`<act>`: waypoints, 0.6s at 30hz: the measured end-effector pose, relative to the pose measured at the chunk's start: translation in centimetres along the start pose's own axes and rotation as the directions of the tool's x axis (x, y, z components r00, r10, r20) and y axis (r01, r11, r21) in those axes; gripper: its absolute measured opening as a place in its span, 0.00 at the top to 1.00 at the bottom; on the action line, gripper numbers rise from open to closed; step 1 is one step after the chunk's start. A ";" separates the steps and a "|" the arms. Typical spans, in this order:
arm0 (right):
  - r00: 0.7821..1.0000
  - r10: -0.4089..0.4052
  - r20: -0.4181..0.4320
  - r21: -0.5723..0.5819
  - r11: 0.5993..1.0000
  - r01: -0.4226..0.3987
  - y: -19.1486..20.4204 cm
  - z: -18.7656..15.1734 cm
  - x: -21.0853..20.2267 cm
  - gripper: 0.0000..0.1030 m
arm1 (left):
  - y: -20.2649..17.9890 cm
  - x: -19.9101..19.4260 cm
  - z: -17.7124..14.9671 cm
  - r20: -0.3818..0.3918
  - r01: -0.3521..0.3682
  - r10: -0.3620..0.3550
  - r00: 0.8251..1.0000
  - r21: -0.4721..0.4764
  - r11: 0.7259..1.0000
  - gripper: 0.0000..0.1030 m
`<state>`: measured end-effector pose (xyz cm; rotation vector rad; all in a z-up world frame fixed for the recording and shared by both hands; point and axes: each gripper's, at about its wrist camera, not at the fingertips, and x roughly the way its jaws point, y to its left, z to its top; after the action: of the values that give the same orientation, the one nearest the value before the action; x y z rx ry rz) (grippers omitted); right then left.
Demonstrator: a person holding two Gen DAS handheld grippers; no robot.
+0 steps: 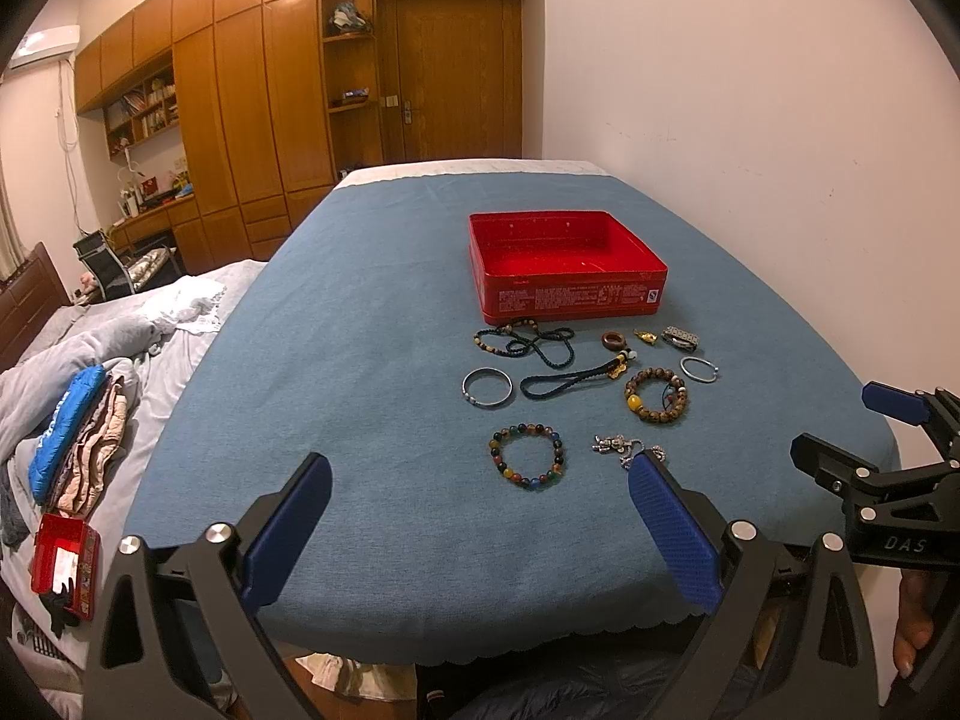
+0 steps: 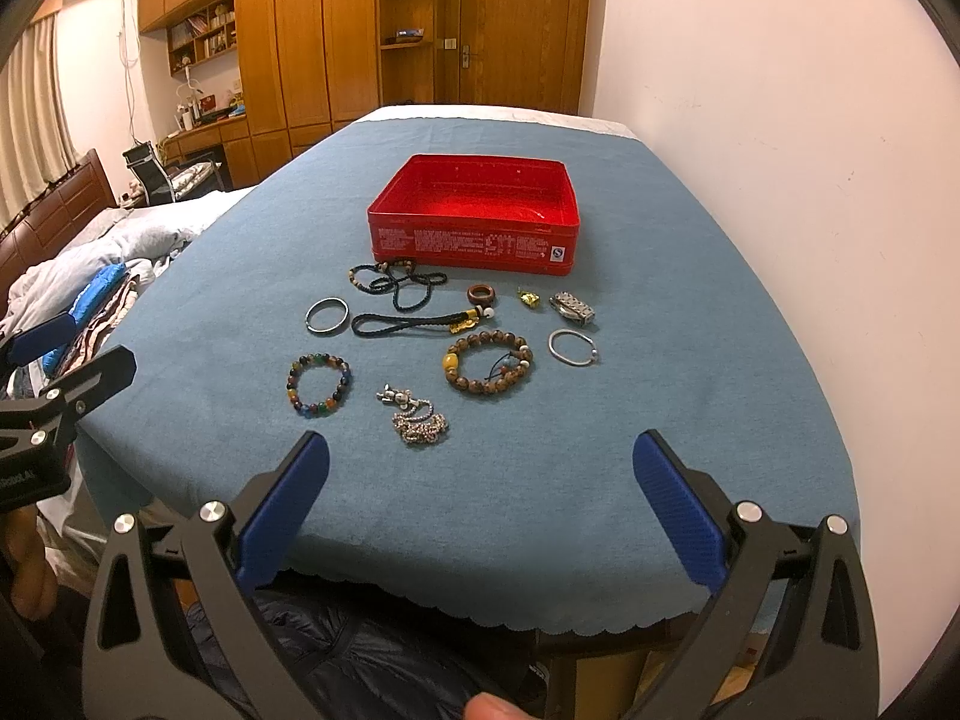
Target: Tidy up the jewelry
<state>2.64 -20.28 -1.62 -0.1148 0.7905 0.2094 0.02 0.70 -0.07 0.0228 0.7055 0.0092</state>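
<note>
While the red tin [image 2: 474, 222] stands empty, well ahead of both grippers' fingers, nothing is yet sorted: by this showing the task stands at its very start, every piece still to be lifted in.

Holdings, largest first, all lying loose on the blue cloth [image 2: 540, 480] between the fingers and the tin:
- Red tin, open, no lid on it, interior bare.
- Black cord necklace [image 2: 402, 285], tangled, touching the tin's near wall.
- Braided black cord with gold charm [image 2: 408, 323], just nearer than the necklace.
- Wooden bead bracelet with yellow bead [image 2: 489, 362], straight ahead of the right gripper.
- Multicoloured bead bracelet [image 2: 319, 384], just ahead of the left gripper's fingers, between them.
- Silver chain [image 2: 417, 417], heaped, nearest the right gripper's left finger.
- Dark metal bangle [image 2: 327, 315]; thin silver bangle [image 2: 573, 347].
- Silver clasp piece [image 2: 575, 307]; brown ring [image 2: 481, 294]; small gold charm [image 2: 529, 299].

Grippers: left gripper [image 1: 480, 534] spread wide, holding nothing; right gripper [image 2: 480, 510] likewise wide and empty. Both hover at the cloth's near edge.

Views compared: the left wrist view alone shows a second small red box [image 1: 63, 567] off to the left beside folded clothes [image 1: 84, 438]; its right finger half hides the silver chain. The right wrist view shows that chain whole, and the tin's floor more fully.
</note>
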 end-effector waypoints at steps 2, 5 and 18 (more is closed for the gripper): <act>1.000 -0.001 -0.001 0.000 1.000 0.001 0.0 0.0 0.0 0.03 | 0.1 0.1 0.0 0.000 -0.001 0.001 1.000 0.000 1.000 0.04; 1.000 0.000 0.000 0.000 1.000 0.000 0.1 0.0 -0.1 0.03 | 0.2 0.2 0.0 0.000 -0.002 0.002 1.000 -0.001 1.000 0.04; 1.000 0.000 0.001 -0.001 1.000 0.000 0.1 0.0 -0.2 0.03 | -0.1 -0.1 0.0 0.001 -0.001 0.001 1.000 0.001 1.000 0.04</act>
<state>2.47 -20.19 -1.52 -0.1155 0.7896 0.2093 -0.03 0.60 -0.02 0.0240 0.7045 0.0098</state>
